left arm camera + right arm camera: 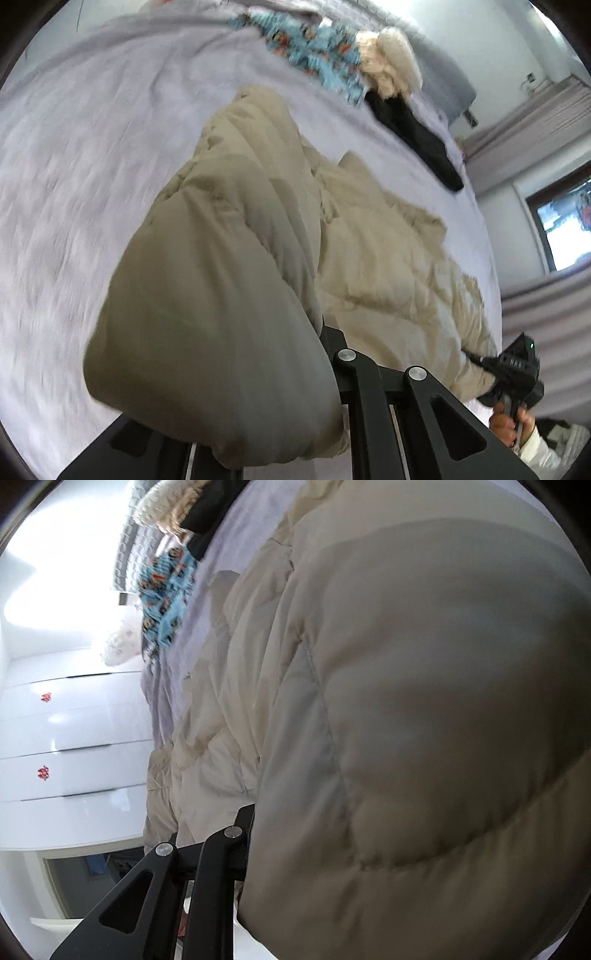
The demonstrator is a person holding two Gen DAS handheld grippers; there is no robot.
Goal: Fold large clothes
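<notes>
The big puffy beige quilted coat [376, 258] lies on the pale grey bed [74, 184]. Soft, light, slippery. Both tools, left tool [325, 332] and right tool [476, 360], pinch shut on its near hem; grab seams.

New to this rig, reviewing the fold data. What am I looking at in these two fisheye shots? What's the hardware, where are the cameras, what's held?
No robot arm: a person holds a two-finger gripper in each hand, with a fisheye camera on each looking along its fingers.

The left wrist view shows a bed with a beige puffer coat spread on it. At lower right the right gripper sits at the coat's edge, with the hand behind it.

The right wrist view is turned sideways; the coat fills it.

Each gripper is shut on a bunched fold of the coat, which hides the fingertips.

Further back lie a blue patterned cloth, a cream fleece and a black garment.
</notes>
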